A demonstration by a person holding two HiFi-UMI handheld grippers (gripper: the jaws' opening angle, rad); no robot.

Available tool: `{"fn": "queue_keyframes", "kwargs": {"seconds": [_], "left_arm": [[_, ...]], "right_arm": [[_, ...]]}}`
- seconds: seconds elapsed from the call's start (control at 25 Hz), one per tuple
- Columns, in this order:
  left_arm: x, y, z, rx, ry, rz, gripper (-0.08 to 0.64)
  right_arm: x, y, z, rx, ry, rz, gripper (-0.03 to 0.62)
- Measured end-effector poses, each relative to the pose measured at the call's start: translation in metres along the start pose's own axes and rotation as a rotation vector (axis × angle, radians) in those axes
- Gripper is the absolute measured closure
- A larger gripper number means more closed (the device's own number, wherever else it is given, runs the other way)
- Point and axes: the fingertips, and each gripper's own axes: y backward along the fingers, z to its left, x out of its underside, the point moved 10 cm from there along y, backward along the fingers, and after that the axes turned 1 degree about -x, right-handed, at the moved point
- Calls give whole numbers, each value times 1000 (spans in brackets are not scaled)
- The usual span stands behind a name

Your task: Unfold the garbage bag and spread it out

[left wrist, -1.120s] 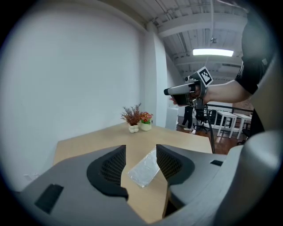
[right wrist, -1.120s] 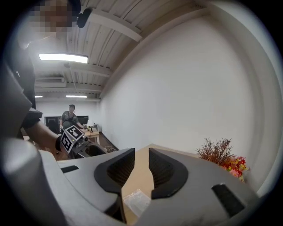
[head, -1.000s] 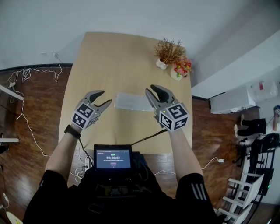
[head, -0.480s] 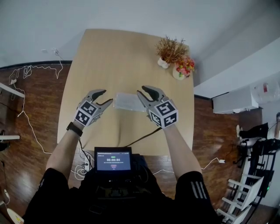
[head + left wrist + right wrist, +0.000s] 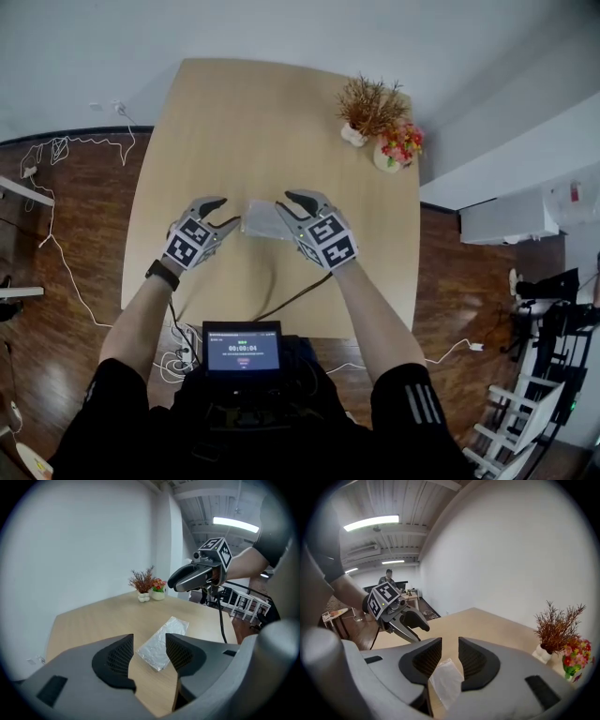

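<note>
A folded, translucent whitish garbage bag (image 5: 260, 219) lies flat at the middle of the light wooden table (image 5: 234, 122). My left gripper (image 5: 223, 213) hovers just left of the bag's left end, open, with nothing between its fingers. My right gripper (image 5: 284, 203) hangs over the bag's right end, its jaws a narrow gap apart and empty. In the left gripper view the bag (image 5: 165, 639) lies beyond the left gripper (image 5: 149, 645), with the right gripper (image 5: 190, 577) above it. In the right gripper view the bag (image 5: 446, 685) shows below the right gripper (image 5: 450, 654), and the left gripper (image 5: 410, 624) is opposite.
Two small pots stand at the table's far right corner, one with dried brown sprigs (image 5: 364, 111), one with red flowers (image 5: 394, 148). A tablet (image 5: 242, 348) sits at my chest with a black cable (image 5: 292, 299) over the table's near edge. Cables lie on the floor (image 5: 56, 159) at left.
Both grippers have come down toward the table and drawn closer together around the bag. The right one has shifted left over the bag's right end. The bag has not moved.
</note>
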Motion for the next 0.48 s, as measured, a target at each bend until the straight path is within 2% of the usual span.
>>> {"fn": "queue_keyframes", "kwargs": {"seconds": [0.48], "left_arm": [[15, -28, -10, 55, 35, 77, 337]], "right_arm": [[31, -47, 22, -83, -12, 133, 454]]}}
